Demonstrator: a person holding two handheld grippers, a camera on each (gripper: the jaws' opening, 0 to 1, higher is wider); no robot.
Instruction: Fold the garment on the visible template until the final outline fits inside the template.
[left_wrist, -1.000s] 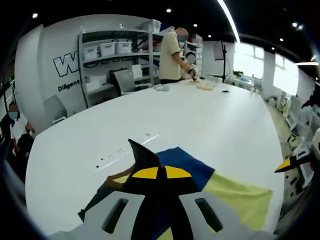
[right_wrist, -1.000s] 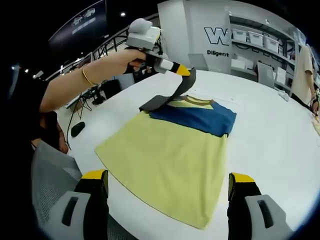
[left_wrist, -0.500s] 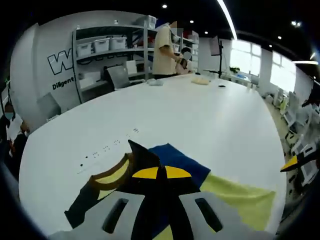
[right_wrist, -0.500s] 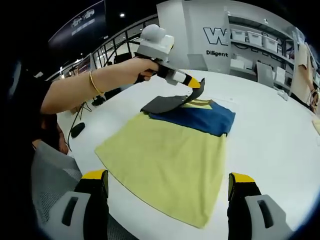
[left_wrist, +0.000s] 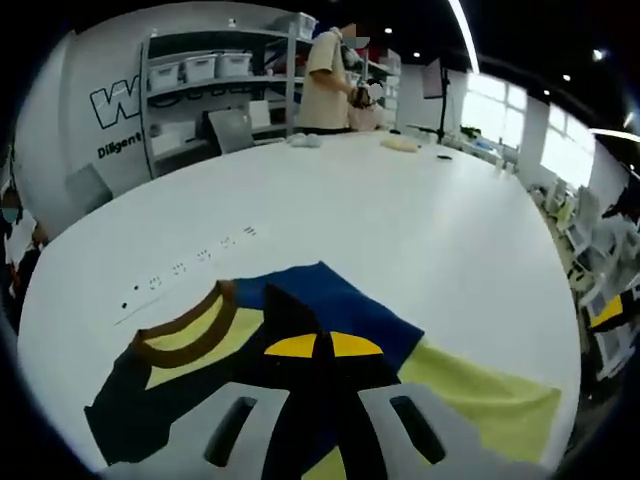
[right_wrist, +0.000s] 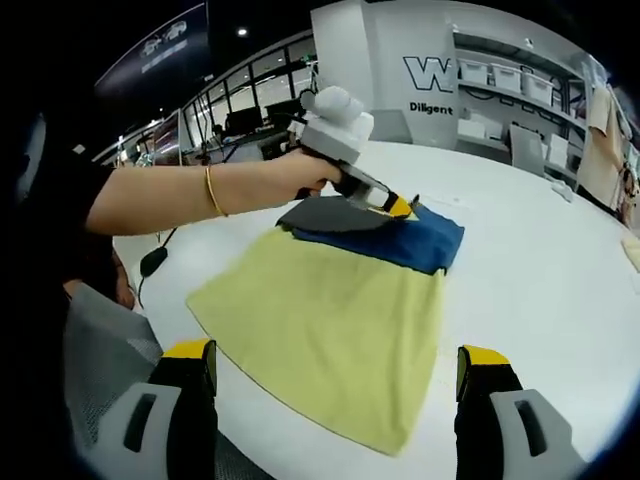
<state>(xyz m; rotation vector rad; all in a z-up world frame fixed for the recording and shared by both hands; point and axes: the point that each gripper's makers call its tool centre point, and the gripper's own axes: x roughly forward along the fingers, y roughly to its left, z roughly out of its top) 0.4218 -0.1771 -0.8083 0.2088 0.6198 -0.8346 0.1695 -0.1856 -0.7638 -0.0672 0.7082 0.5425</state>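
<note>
The left gripper (right_wrist: 398, 207), clamped on a dark sleeve (right_wrist: 325, 213), is folding the half-folded yellow-and-blue cotton shirt (right_wrist: 330, 320); the right gripper (right_wrist: 335, 385) is waiting near, jaws apart

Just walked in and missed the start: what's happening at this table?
A person is folding a yellow and blue garment on a white table. The left tool, held in the person's hand, is shut on the garment's dark sleeve near the collar. The right tool hangs open above the yellow hem, touching nothing. Most of the garment lies flat.
</note>
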